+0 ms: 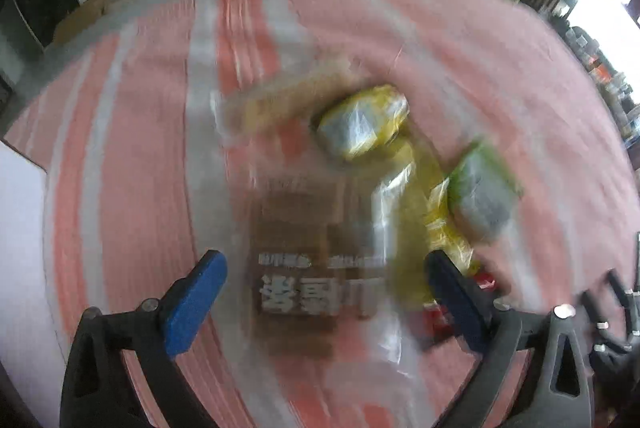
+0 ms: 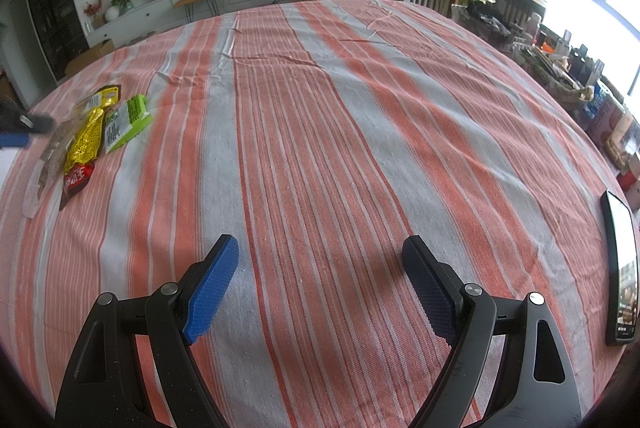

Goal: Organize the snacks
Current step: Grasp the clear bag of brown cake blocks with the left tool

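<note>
- The left gripper (image 1: 324,292) is seen with jaws spread wide, nothing pinched, above a clear packet with brown contents (image 1: 296,268).
- The right gripper (image 2: 320,288) is held wide open over bare striped tablecloth (image 2: 320,107), empty.
- The snacks are clustered at the cloth's left: a yellow packet (image 2: 86,139), a green packet (image 2: 128,121).
- A phone (image 2: 622,276) is laid at the right edge.

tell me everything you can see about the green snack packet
The green snack packet is a flat, roughly rectangular pouch of shiny plastic, bright green at the edges with a white printed label panel. It lies flat on the striped tablecloth, at the right end of the snack cluster, its left edge against or slightly under the yellow packet. No gripper touches it. In the left wrist view it is blurred.
</note>
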{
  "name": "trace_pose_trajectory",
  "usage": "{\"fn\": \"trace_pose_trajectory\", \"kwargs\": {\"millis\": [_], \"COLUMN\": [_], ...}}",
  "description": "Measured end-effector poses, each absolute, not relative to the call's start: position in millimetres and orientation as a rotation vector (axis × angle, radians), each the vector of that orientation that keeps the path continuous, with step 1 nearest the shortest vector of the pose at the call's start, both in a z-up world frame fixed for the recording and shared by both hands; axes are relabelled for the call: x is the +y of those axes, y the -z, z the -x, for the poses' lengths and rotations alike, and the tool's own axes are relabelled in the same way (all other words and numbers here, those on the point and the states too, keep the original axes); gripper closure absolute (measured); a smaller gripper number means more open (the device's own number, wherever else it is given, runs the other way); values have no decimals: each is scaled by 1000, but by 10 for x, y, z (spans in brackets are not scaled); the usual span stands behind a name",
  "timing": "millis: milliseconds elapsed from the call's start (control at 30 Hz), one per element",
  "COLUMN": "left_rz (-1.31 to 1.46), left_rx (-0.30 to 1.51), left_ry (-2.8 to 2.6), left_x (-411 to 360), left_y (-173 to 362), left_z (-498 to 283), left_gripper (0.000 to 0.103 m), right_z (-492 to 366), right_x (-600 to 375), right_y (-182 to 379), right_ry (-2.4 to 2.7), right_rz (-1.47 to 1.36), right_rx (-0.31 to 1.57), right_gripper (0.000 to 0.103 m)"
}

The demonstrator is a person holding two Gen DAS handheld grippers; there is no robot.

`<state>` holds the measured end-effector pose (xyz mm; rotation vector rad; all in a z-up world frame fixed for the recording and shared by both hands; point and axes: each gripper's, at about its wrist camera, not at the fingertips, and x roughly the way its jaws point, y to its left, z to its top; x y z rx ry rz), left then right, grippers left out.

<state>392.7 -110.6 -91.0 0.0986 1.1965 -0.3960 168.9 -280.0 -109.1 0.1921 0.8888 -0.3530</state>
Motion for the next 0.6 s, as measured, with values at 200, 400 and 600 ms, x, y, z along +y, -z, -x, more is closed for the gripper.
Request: {"fn": "trace_pose_trajectory", "kwargs": {"millis": [200,400,600], "left_rz": [46,108,-2], "left_rx": [1147,1145,1095], "left_ry": [370,350,337], "left_x": [-610,64,174], "left_y": [909,938,902], "left_z": [-3744,-2944,-2555], "left_gripper": [54,54,14], "right_z": [-1690,-1693,-1694], "right_x": [-2798,-2800,-2801], "right_y": [1089,1092,1097], "right_ry": [353,353,354], "right_rz": [-192,-192,-191], "right_rx": [888,889,889], "right_gripper": [16,16,16]}}
